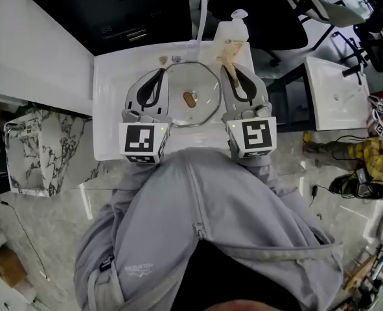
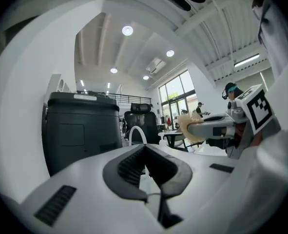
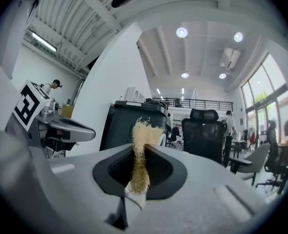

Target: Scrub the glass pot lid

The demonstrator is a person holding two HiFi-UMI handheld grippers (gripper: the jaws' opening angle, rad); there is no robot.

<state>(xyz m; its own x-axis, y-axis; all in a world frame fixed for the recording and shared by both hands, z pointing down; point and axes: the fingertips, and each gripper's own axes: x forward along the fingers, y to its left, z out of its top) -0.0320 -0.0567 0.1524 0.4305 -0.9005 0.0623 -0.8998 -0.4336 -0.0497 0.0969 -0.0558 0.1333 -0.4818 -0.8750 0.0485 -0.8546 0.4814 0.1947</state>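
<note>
We look down on a white sink (image 1: pixel 107 115) next to a white desk (image 1: pixel 29 50), with pale marbled floor (image 1: pixel 68 199) around them. The glass lid (image 1: pixel 201 86) lies flat in the sink with its brown knob facing up. A bottle (image 1: pixel 233 31) stands at the far rim, just beside the tap (image 1: pixel 197 8).
</note>
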